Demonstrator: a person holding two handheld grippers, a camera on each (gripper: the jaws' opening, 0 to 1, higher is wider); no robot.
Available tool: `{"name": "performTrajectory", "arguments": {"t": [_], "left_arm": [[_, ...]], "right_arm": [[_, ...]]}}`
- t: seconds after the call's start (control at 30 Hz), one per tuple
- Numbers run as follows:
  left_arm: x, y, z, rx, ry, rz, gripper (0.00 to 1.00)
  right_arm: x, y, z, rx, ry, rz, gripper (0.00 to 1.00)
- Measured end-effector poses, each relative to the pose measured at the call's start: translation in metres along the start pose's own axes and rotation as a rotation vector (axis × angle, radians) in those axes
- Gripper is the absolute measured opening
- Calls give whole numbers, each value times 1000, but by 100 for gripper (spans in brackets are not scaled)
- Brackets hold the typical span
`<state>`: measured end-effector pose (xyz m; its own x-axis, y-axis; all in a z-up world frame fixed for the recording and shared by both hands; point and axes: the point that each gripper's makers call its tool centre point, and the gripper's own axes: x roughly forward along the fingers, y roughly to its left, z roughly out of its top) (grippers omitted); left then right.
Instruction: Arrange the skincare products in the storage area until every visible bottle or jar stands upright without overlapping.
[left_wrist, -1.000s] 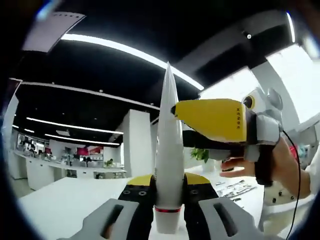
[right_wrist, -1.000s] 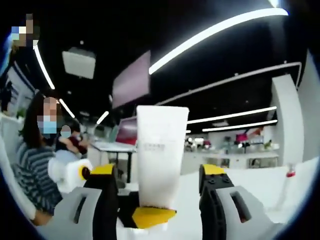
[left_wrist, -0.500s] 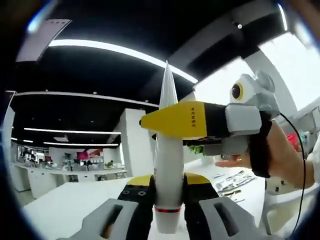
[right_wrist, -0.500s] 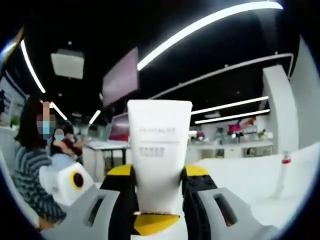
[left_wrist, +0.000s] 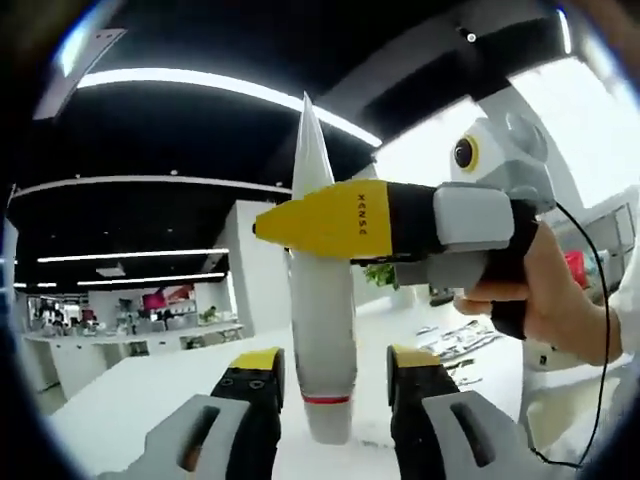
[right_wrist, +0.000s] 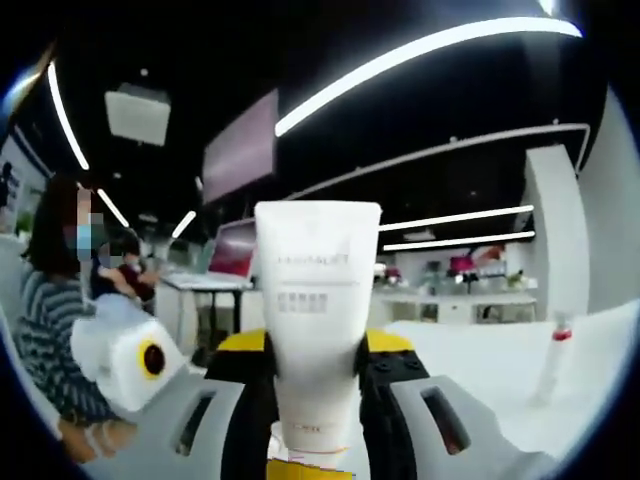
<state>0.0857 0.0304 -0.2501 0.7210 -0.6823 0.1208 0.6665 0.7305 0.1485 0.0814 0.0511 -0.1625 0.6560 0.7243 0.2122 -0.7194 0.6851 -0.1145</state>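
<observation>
A white skincare tube with a red band near its cap (left_wrist: 318, 330) stands upright, seen edge-on in the left gripper view. My left gripper (left_wrist: 332, 365) is open, its yellow-tipped jaws apart on either side of the tube's lower end. My right gripper (left_wrist: 330, 220) reaches in from the right, held by a hand (left_wrist: 550, 290), and is shut on the tube's middle. In the right gripper view the tube (right_wrist: 315, 300) faces me flat, printed side showing, clamped between my right gripper (right_wrist: 315, 345) jaws. A yellow jaw tip of my left gripper (right_wrist: 305, 468) shows below it.
A white table (left_wrist: 120, 400) stretches below, with papers (left_wrist: 450, 340) at its right. A slim bottle with a red top (right_wrist: 552, 360) stands at the right of the right gripper view. A seated person (right_wrist: 50, 330) is at the left.
My right gripper closed on the tube. My left gripper has since opened and let go of it, so the tube now hangs in the right gripper alone.
</observation>
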Motion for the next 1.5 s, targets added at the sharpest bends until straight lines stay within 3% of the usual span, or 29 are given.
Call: {"name": "performTrajectory", "arguments": {"t": [0.17, 0.23, 0.37, 0.57, 0.73, 0.87, 1.2, 1.37, 1.5], "left_arm": [[-1, -5, -3, -127, 28, -57, 49], [-1, -4, 1, -168, 14, -65, 49], [-2, 0, 4, -194, 10, -55, 53], [-11, 1, -5, -247, 105, -31, 80], [-30, 10, -12, -191, 158, 54, 88], [-41, 22, -19, -226, 168, 117, 97], [-50, 63, -29, -250, 190, 254, 100], [-48, 81, -40, -239, 230, 281, 100], [-50, 89, -40, -247, 225, 304, 100]], "right_arm": [[-9, -12, 10, -7, -32, -11, 30], [-12, -18, 11, -2, -35, -35, 30], [-20, -31, 16, -12, -41, -62, 31], [-35, -51, 21, -25, -47, -103, 31], [-43, -72, 22, -15, -47, -155, 31], [-51, -86, 17, 29, -49, -173, 31], [-56, -133, -2, 24, -34, -260, 31], [-56, -164, -10, 10, -37, -331, 31], [-55, -186, -19, 12, -36, -367, 31]]}}
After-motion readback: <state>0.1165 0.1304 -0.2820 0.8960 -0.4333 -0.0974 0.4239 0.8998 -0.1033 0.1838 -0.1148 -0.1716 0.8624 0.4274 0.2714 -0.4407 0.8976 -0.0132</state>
